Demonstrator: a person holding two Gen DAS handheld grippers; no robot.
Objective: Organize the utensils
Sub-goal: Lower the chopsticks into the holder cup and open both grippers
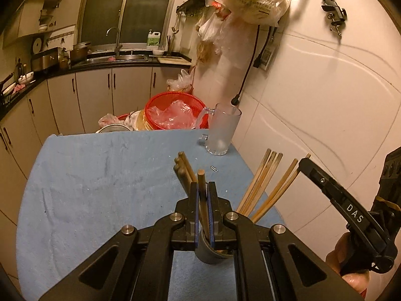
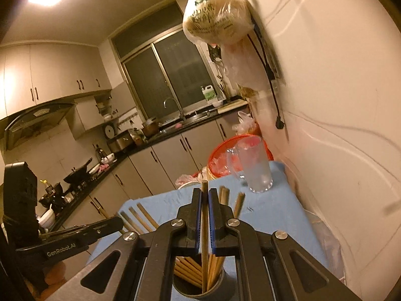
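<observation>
A dark round holder (image 1: pixel 213 253) stands on the blue cloth (image 1: pixel 100 188) and holds several wooden chopsticks (image 1: pixel 260 185). My left gripper (image 1: pixel 203 193) is shut on one darker chopstick (image 1: pixel 201 183) whose lower end is in the holder. In the right wrist view the same holder (image 2: pixel 200 288) sits just below my right gripper (image 2: pixel 205 198), which is shut on one chopstick (image 2: pixel 204 193) standing upright in the holder. The right gripper's body (image 1: pixel 351 215) shows at the right of the left wrist view, and the left gripper's body (image 2: pixel 75 235) shows at the left of the right wrist view.
A frosted glass mug (image 1: pixel 221 128) stands at the cloth's far right corner, near the white wall (image 1: pixel 325 100). A red basket (image 1: pixel 175 110) with plastic bags sits behind the table. A small metal bit (image 1: pixel 214 168) lies on the cloth. Kitchen counters run along the left.
</observation>
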